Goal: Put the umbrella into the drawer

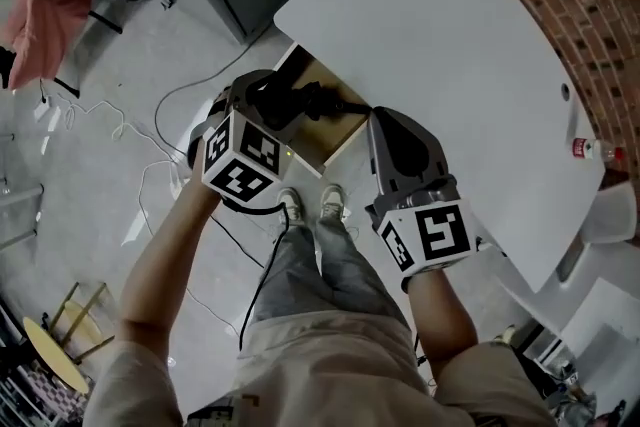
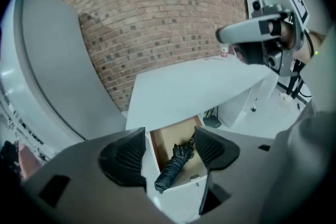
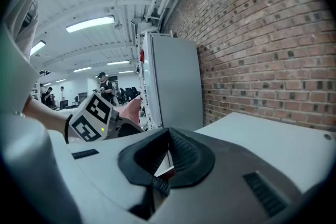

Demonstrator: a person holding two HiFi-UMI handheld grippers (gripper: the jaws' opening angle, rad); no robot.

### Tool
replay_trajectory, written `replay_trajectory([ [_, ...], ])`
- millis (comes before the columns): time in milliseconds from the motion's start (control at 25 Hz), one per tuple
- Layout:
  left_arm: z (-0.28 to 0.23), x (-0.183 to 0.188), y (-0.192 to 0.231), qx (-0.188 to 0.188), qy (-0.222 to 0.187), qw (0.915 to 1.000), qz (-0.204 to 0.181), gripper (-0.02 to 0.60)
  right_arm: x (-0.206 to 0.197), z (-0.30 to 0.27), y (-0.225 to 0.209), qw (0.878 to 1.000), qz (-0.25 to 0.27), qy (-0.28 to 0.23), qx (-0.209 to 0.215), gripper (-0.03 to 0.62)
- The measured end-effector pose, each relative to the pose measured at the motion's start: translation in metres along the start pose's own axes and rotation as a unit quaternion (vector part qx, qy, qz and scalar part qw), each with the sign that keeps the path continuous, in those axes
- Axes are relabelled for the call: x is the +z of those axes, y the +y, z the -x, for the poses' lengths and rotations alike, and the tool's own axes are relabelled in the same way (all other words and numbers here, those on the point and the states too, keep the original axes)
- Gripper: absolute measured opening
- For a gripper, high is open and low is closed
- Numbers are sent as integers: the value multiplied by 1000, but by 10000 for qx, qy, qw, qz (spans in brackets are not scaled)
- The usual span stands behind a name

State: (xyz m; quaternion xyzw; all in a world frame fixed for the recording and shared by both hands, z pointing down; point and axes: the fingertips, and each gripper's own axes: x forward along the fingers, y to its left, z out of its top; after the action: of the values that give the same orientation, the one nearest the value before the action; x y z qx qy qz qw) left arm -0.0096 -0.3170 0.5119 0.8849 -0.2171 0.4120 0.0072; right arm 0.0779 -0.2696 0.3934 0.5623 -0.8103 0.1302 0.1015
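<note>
- The left gripper [image 2: 169, 139] has its jaws wide apart, and no pad touches anything.
- The umbrella [image 2: 173, 168], dark and folded, shows in the gap between those jaws but well below them. It lies in the open drawer [image 1: 335, 143].
- It lies slantwise on the drawer's tan floor. One end sits at the white front panel and the other points toward the back.
- The drawer is pulled out from under the white table [image 1: 440, 65], which stands against a brick wall [image 2: 157, 13].
- The right gripper [image 3: 167, 152] has its ribbed pads drawn together in a narrow V. They seem to meet at the near end with nothing caught between them, though a thin slit of light makes that hard to confirm.
- In the head view both grippers are above the drawer's front edge, the left one over the umbrella and the right one beside it near the table's edge.
- The umbrella is apart from both grippers.
</note>
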Motion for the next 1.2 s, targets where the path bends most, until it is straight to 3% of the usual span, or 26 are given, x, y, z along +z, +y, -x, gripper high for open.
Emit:
replay_trajectory([
  [240, 84, 72, 7, 382, -927, 9934, 557, 294, 70, 27, 7, 9996, 114, -264, 6, 6],
  [320, 110, 92, 9, 550, -1195, 9890, 672, 243, 92, 35, 10, 9992, 163, -366, 22, 6],
  [640, 209, 136, 20, 1126, -1880, 9707, 991, 187, 168, 70, 31, 9954, 301, -846, 344, 7],
  [1000, 319, 169, 38, 2354, -2800, 9262, 913, 55, 223, 104, 66, 9879, 591, -1261, 678, 6],
  [1200, 354, 175, 25, 2433, -3128, 9118, 1077, 21, 233, 120, 91, 9838, 824, -1317, 894, 7],
])
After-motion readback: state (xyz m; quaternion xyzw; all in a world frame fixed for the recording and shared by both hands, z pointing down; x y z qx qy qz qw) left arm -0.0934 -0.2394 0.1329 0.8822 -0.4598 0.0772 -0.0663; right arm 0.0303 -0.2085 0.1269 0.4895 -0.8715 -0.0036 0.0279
